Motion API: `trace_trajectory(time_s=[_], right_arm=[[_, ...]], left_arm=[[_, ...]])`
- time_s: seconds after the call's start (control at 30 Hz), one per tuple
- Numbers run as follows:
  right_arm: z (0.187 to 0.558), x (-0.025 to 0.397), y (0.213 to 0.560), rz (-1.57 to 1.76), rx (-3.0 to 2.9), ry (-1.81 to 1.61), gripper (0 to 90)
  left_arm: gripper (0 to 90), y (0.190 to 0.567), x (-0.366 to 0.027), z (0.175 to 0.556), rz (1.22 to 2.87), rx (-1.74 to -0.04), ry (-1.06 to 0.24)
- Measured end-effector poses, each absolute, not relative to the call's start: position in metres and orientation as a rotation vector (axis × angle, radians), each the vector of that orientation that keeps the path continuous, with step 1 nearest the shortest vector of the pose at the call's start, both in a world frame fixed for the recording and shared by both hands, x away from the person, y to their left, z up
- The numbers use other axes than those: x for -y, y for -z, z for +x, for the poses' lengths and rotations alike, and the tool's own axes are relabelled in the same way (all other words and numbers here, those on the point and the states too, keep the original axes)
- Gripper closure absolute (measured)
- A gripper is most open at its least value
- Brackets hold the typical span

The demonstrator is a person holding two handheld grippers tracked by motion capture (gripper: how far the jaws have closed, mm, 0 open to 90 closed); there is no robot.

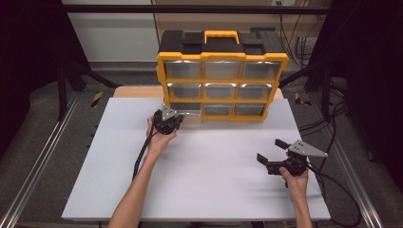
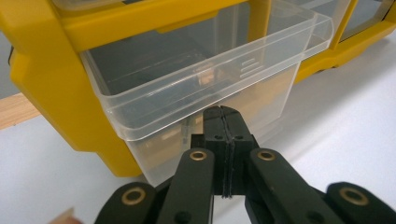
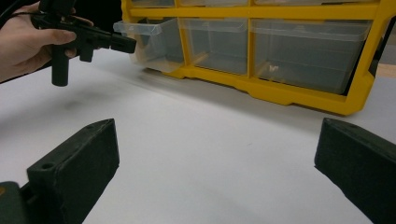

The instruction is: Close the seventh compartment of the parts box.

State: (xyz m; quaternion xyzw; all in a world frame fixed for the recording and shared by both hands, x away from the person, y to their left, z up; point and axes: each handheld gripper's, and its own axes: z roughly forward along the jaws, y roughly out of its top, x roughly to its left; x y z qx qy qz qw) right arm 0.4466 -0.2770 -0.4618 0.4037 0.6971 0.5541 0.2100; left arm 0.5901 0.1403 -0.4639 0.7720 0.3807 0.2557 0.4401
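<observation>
Clear plastic drawer [image 2: 196, 88], bottom-left bay of yellow organizer [image 1: 222, 76], stood partly pulled out directly ahead of the left gripper [image 2: 222, 116], whose jaws were clenched beneath its front lip. Judged light, thin-walled, slick; best taken by that lip. Right gripper [image 1: 268, 152] hung released over tabletop [image 1: 214, 175].

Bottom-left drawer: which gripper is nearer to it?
Left. The left gripper is right at the bottom-left drawer, jaws shut just under its front lip. The right gripper sits open, far off over the table's right side.
</observation>
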Motion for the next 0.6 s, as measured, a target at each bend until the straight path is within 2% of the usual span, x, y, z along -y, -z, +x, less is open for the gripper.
trace_trajectory(time_s=[0.6], right_arm=[[0.4468,0.2772,0.4619,1.122,-1.940,-1.537,0.6]], left_arm=[[89.4,0.4643,-0.1414,0.5964,1.915,-0.953,-0.642]])
